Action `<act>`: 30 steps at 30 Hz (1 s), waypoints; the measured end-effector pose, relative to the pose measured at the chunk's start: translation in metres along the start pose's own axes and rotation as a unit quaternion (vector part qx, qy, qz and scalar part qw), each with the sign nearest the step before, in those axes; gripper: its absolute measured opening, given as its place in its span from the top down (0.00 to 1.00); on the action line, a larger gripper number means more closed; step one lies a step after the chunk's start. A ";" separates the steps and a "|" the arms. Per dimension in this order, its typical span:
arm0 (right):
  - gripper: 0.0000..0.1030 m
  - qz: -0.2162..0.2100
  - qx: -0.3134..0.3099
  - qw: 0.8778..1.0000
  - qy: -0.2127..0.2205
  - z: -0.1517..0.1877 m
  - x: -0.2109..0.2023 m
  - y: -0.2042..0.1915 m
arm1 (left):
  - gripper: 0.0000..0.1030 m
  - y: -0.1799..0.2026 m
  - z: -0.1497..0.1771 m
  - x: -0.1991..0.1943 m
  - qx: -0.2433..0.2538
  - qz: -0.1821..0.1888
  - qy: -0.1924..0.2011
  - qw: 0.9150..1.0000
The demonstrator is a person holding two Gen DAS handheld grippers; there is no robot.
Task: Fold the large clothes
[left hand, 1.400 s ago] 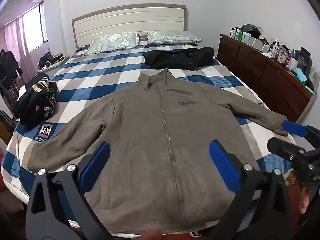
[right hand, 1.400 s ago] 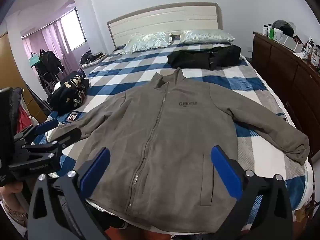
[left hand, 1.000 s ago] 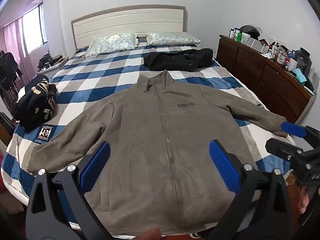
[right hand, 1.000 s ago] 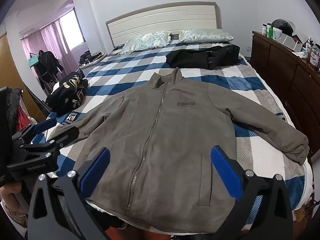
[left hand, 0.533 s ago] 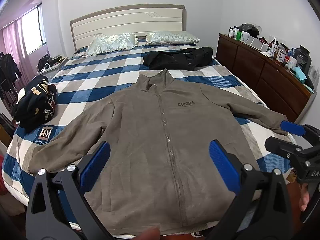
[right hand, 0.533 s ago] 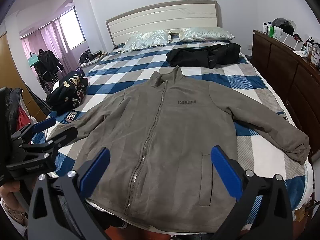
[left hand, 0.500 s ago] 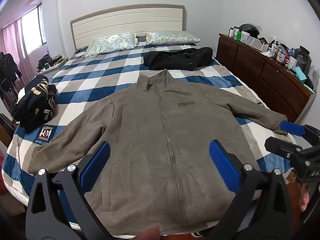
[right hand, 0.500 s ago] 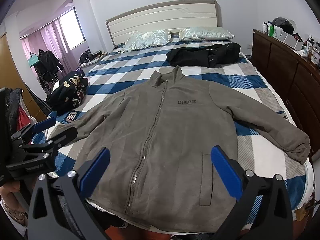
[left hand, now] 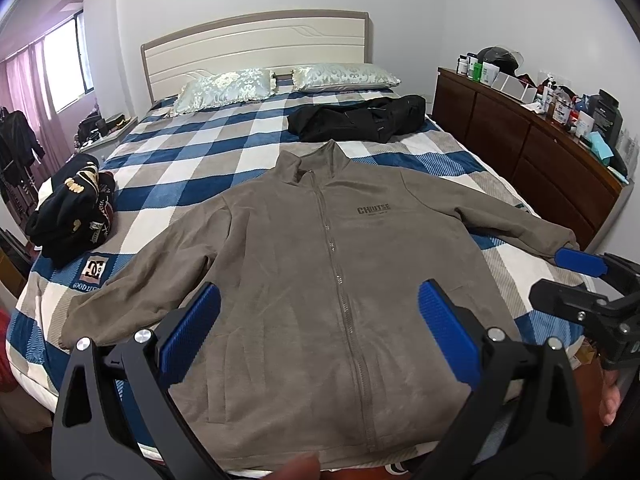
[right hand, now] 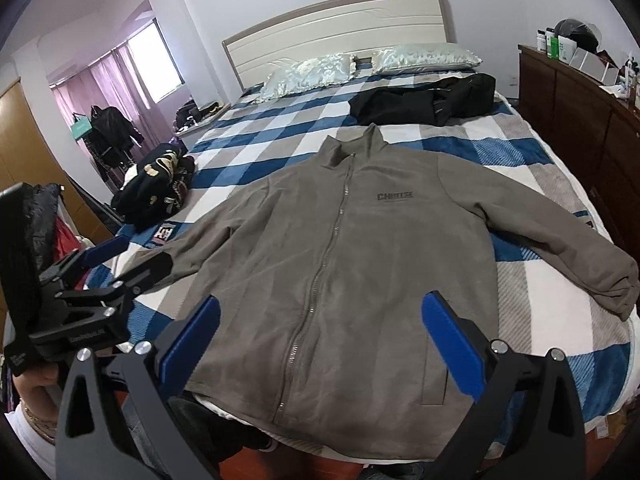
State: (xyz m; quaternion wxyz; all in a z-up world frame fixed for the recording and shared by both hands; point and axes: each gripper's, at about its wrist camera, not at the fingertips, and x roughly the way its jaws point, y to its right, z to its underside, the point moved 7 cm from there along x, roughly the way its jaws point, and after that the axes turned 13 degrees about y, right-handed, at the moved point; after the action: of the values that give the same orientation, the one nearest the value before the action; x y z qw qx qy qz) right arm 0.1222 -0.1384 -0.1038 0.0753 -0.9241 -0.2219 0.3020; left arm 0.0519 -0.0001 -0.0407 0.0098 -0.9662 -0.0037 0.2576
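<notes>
A large grey-brown zip jacket (left hand: 320, 280) lies flat, front up, on the bed with its collar toward the headboard and both sleeves spread out. My left gripper (left hand: 319, 292) hovers open above the hem, and nothing sits between its blue pads. The right wrist view shows the same jacket (right hand: 360, 260) under my right gripper (right hand: 321, 302), which is also open and empty. Each gripper appears in the other's view: the right gripper (left hand: 560, 280) is near the right cuff, and the left gripper (right hand: 140, 256) is near the left cuff. Neither touches the cloth.
The bed has a blue, white and grey checked cover (left hand: 192, 168). A black garment (left hand: 360, 120) lies behind the collar, and a black and gold bundle (left hand: 72, 208) sits at the left edge. Two pillows (left hand: 228, 90) lean at the headboard. A cluttered wooden dresser (left hand: 520, 152) stands along the right.
Both grippers stay open over the hem. The right wrist view has drifted slightly, and the jacket has not moved.
</notes>
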 end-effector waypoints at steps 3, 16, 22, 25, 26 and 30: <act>0.04 0.006 -0.003 1.000 -0.001 -0.001 0.001 0.001 | 0.06 0.000 0.000 0.000 0.002 0.001 -0.001 1.000; 0.04 0.010 0.006 1.000 0.002 -0.005 -0.001 0.007 | 0.06 0.000 -0.001 -0.002 -0.003 -0.004 0.004 1.000; 0.04 0.011 0.008 1.000 0.004 -0.007 -0.001 0.007 | 0.06 0.001 0.001 0.000 -0.001 -0.005 0.003 1.000; 0.04 0.010 0.009 1.000 0.004 -0.006 -0.002 0.007 | 0.06 0.000 0.001 0.000 0.000 -0.008 0.004 1.000; 0.04 0.010 0.008 1.000 0.003 -0.007 -0.001 0.007 | 0.06 0.000 0.001 0.000 0.000 -0.007 0.003 1.000; 0.04 0.010 0.008 1.000 0.003 -0.007 -0.002 0.007 | 0.06 -0.001 0.002 0.000 -0.003 -0.009 0.003 1.000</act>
State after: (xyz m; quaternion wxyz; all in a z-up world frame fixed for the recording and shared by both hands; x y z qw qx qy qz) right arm 0.1274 -0.1456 -0.0995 0.0804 -0.9264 -0.2101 0.3021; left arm 0.0507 0.0004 -0.0425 0.0090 -0.9668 -0.0129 0.2551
